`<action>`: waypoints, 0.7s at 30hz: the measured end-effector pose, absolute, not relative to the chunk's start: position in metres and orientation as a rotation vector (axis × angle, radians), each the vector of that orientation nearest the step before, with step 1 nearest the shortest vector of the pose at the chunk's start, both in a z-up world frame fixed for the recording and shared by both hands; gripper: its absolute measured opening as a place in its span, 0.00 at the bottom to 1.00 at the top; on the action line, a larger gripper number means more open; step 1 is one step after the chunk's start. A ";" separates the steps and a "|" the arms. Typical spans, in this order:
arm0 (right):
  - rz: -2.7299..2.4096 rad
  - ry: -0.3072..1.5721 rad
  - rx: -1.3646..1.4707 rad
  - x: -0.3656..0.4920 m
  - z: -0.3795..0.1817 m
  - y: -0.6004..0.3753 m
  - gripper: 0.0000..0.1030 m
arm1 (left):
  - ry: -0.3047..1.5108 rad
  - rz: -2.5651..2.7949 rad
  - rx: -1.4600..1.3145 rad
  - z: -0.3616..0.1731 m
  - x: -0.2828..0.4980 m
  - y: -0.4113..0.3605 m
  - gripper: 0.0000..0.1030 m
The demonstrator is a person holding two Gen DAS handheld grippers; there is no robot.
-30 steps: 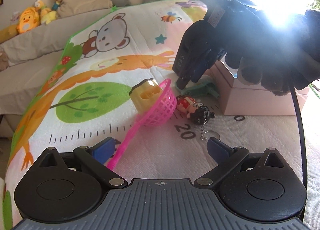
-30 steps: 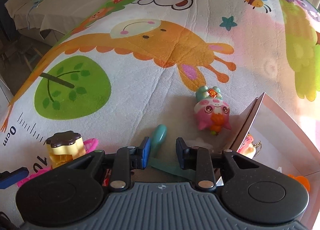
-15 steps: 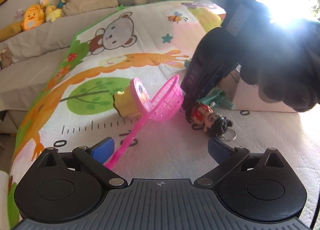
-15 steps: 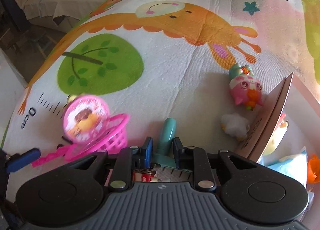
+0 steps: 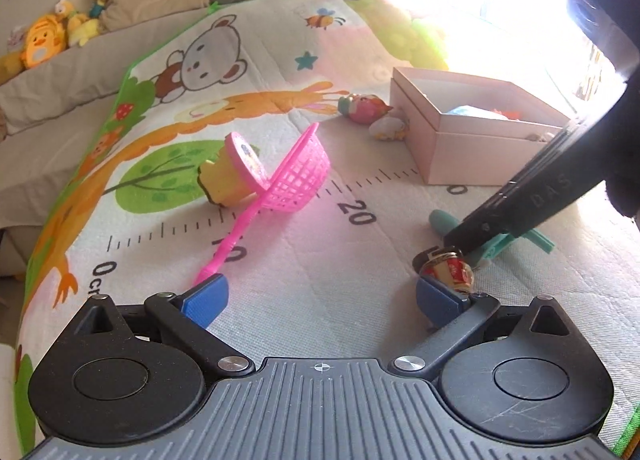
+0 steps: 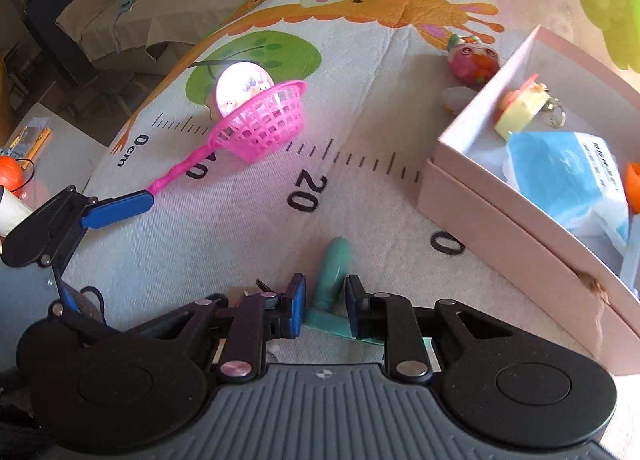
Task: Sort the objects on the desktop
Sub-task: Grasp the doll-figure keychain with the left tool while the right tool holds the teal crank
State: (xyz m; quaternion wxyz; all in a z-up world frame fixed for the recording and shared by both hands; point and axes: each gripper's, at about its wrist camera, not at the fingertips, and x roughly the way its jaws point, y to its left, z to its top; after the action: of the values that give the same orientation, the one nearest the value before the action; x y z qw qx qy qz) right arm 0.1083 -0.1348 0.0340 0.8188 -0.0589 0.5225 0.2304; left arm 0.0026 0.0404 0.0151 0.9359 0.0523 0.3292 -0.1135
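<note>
Left wrist view, item list. Left gripper (image 5: 320,298): jaws spread wide, nothing between them; its left pad touches the handle end of the pink net scoop (image 5: 298,176), its right pad sits against the small doll keychain (image 5: 446,270). Pink net scoop: lies on the play mat (image 5: 280,260), basket end raised, tipped on its side. Yellow cup toy (image 5: 232,176): on its side, pink round face turned toward the camera, touching the scoop's basket. Teal plastic toy (image 5: 496,242): on the mat right of the "20" mark, partly covered by the right gripper's black body. Pink box (image 5: 460,140): open, on the mat beyond the printed ruler, with blue and orange contents showing over the rim. Pink pig figure (image 5: 362,108) and a small pale toy (image 5: 386,128): side by side, just left of the box.

Right wrist view. Right gripper (image 6: 324,306): 2 blue pads narrowed to either side of the teal toy's stem; whether they press it cannot be told. The toy's rounded tip points away toward the "0" mark. Box interior: a blue packet (image 6: 568,180), a yellow keychain charm (image 6: 520,108), an orange piece at the right edge.
</note>
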 end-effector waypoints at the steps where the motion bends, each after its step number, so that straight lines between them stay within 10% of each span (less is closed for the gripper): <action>1: 0.470 1.095 -0.132 0.103 0.034 -0.142 0.21 | 0.674 -0.234 0.110 0.015 0.002 0.038 0.99; 21: 0.186 0.879 0.021 0.068 0.023 -0.261 0.66 | 0.752 -0.490 0.140 0.015 0.005 -0.028 0.99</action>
State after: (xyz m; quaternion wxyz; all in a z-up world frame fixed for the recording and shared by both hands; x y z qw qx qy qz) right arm 0.0680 -0.2608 0.0228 0.9006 0.0102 0.4251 0.0901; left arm 0.0050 -0.0277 0.0149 0.8985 0.0678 0.3634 -0.2365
